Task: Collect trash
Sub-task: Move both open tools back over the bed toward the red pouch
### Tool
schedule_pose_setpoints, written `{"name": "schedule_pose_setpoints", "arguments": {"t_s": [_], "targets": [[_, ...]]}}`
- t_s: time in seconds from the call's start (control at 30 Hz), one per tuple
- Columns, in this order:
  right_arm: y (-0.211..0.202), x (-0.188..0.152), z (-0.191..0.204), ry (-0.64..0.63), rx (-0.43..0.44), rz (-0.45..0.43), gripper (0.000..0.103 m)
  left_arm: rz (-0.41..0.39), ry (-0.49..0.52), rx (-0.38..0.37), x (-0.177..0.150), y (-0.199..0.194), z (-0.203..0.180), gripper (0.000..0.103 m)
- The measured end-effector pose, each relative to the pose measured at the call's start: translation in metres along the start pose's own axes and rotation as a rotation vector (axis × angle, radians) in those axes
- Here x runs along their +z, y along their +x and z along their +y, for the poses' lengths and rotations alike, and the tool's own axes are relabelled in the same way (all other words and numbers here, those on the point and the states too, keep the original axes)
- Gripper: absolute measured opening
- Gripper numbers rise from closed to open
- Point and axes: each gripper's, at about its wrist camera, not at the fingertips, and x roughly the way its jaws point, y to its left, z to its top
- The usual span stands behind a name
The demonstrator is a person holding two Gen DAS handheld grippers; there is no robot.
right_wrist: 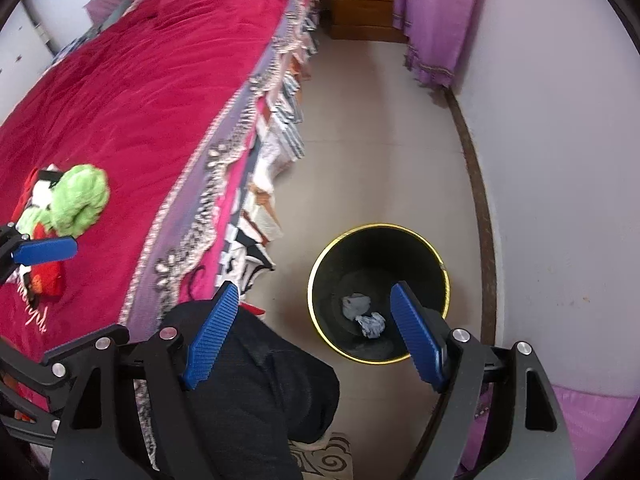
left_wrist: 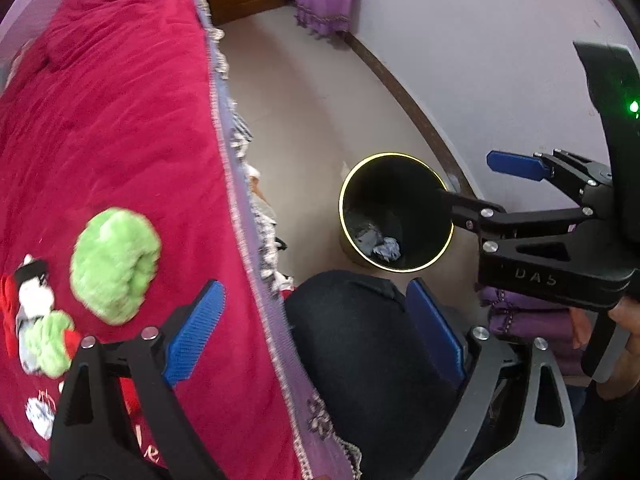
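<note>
A bed under a crimson blanket [right_wrist: 152, 92] fills the left side of the room, its purple patterned border hanging over the edge toward a strip of beige floor [right_wrist: 360, 152]. A pale wall [right_wrist: 560, 160] with a dark skirting runs down the right, purple curtains [right_wrist: 432, 20] hang at the far end beside a wooden cabinet [right_wrist: 360, 0]. On the floor near the wall stands a black bin [right_wrist: 332, 272] with a yellow rim; in its bottom lie two crumpled grey paper wads [right_wrist: 370, 324], the collected trash. A green plush toy [left_wrist: 114, 264] with red and white parts lies on the blanket, near left.

The right wrist view alone shows the far cabinet fully, a patterned rug [right_wrist: 324, 458] at the near edge and the stacked items under the bed's edge. The left wrist view alone shows the right gripper from the side, a hand [left_wrist: 624, 320] around its handle, and folded purple cloth [left_wrist: 528, 320] beneath it.

The person's dark-trousered knee [right_wrist: 260, 376] sits between bed and bin. Both grippers point steeply down. The right gripper [right_wrist: 316, 336] hangs beside the bin's near edge, its blue pads spread wide and opening further, nothing between them. The left gripper [left_wrist: 316, 332] hangs over the bed's edge and the knee, fingers released and empty.
</note>
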Motion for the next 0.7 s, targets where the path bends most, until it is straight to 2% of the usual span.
{"name": "schedule_pose_setpoints", "arguments": {"t_s": [0.2, 0.7], "targets": [[-0.003, 0.002, 0.038, -0.082, 0.043, -0.003, 0.075, -0.037, -0.082, 0.031, -0.021, -0.019, 0.028, 0.092], [-0.008, 0.003, 0.133, -0.272, 0.126, -0.017, 0.076, -0.070, -0.237, 0.078, -0.067, -0.041, 0.082, 0.092]]}}
